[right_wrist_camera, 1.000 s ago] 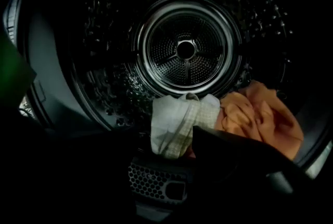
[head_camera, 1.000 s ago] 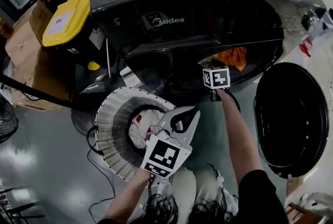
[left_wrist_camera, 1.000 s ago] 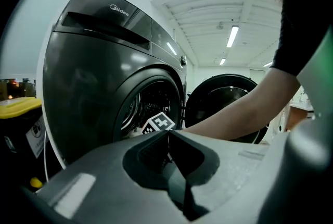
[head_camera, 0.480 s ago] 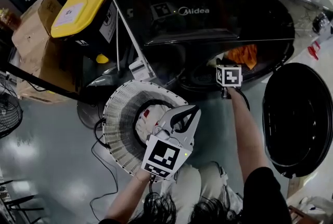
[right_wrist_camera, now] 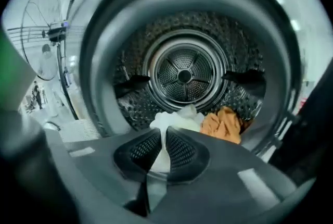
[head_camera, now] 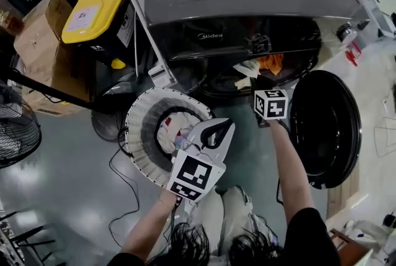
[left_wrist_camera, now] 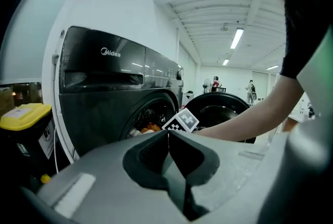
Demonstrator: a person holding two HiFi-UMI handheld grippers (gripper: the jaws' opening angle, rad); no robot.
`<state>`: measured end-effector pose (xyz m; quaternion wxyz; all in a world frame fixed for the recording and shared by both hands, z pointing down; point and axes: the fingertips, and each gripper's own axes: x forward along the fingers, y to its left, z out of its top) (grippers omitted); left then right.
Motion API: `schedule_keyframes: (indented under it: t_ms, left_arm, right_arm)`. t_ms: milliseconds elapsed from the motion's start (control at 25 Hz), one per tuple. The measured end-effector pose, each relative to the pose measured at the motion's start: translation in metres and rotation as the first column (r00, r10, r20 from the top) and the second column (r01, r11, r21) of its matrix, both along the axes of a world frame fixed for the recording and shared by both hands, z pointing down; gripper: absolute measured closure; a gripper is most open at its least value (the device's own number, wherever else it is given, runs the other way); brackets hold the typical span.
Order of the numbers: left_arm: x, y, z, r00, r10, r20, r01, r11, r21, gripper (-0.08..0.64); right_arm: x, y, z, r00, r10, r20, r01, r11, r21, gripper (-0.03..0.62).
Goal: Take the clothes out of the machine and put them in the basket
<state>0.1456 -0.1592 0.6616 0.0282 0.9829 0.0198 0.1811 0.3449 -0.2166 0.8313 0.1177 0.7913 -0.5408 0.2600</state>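
The grey front-loading machine point(head_camera: 247, 5) has its round door point(head_camera: 325, 128) swung open to the right. My right gripper point(right_wrist_camera: 163, 132) is at the drum mouth, shut on a white garment point(right_wrist_camera: 174, 120) that trails back into the drum point(right_wrist_camera: 184, 74). An orange garment point(right_wrist_camera: 223, 124) lies on the drum floor just right of it. In the head view the right gripper point(head_camera: 262, 86) sits below the white garment point(head_camera: 244, 73) and the orange garment point(head_camera: 272, 62). My left gripper point(head_camera: 228, 127) is shut and holds nothing, above the round white basket point(head_camera: 139, 128), which has clothes point(head_camera: 176, 125) inside.
A yellow-lidded black bin point(head_camera: 93, 11) and cardboard boxes point(head_camera: 37, 42) stand left of the machine. A floor fan point(head_camera: 15, 135) is at the far left, and a cable point(head_camera: 117, 197) runs over the floor by the basket. The person's knees point(head_camera: 229, 215) are behind the basket.
The right gripper has drawn back from the drum opening, and the white garment now shows at the mouth. The head view has shifted; the left gripper stays over the basket.
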Motion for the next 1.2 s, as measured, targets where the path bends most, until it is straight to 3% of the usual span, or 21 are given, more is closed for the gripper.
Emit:
schedule_keyframes:
  t_ms: [800, 1200]
  left_arm:
    - [-0.031, 0.037, -0.178, 0.995, -0.084, 0.049, 0.085, 0.996, -0.028, 0.557]
    - [-0.054, 0.049, -0.236, 0.983, -0.182, 0.023, 0.183, 0.983, -0.021, 0.557]
  right_arm:
    - [-0.097, 0.08, -0.234, 0.99, -0.131, 0.048, 0.126, 0.987, 0.099, 0.548]
    - [-0.119, 0.108, -0.347, 0.977, -0.214, -0.009, 0.213, 0.961, 0.179, 0.548]
